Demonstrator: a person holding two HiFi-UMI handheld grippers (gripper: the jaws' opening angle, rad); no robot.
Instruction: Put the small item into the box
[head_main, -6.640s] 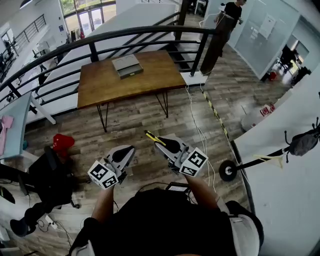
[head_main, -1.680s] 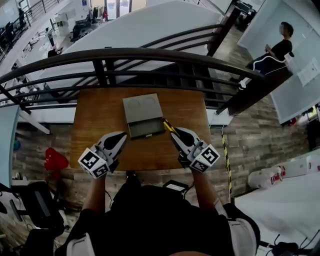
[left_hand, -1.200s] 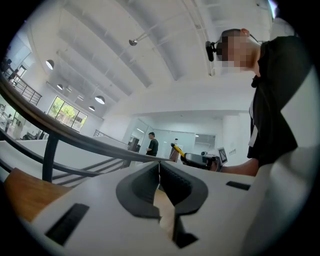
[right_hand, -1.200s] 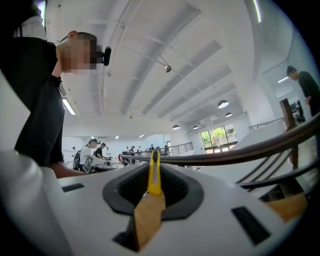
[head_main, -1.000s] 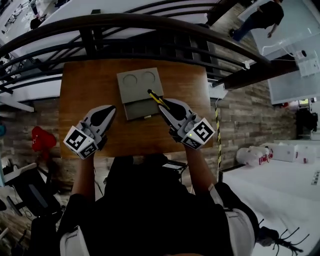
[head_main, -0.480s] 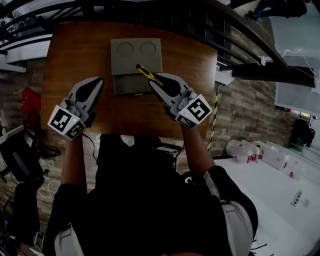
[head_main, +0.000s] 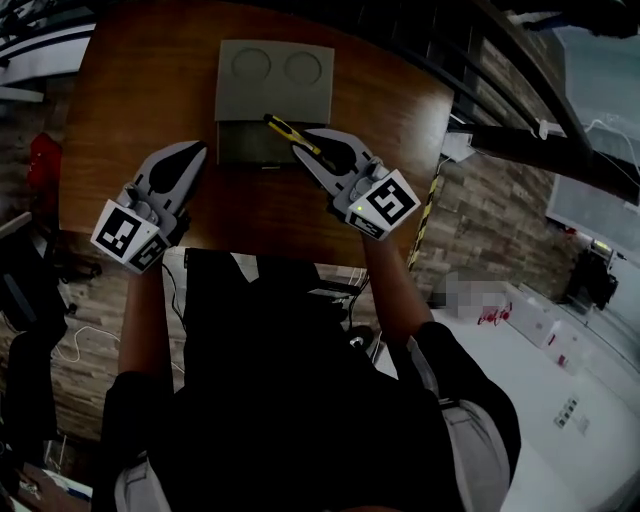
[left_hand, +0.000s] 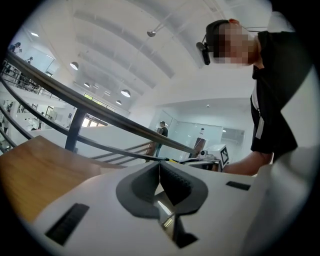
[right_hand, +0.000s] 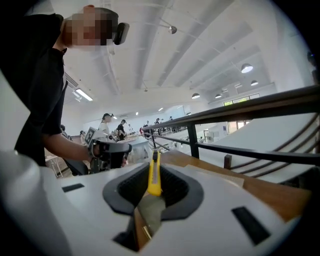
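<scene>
Since the earliest frame both grippers have come from out over the floor to the table. Slim yellow utility knife (head_main: 281, 131) pinched between the jaws of the right gripper (head_main: 302, 150), its tip over the near, open part of the flat grey box (head_main: 275, 75). Left gripper (head_main: 189, 152): jaws pressed together, nothing in them, just left of the box. Box sits on the brown wooden table (head_main: 130, 100).

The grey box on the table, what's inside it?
The grey box lies open; its tray looks dark, nothing visible inside. The yellow cutter, clamped in the right gripper, covers the tray's right end.
</scene>
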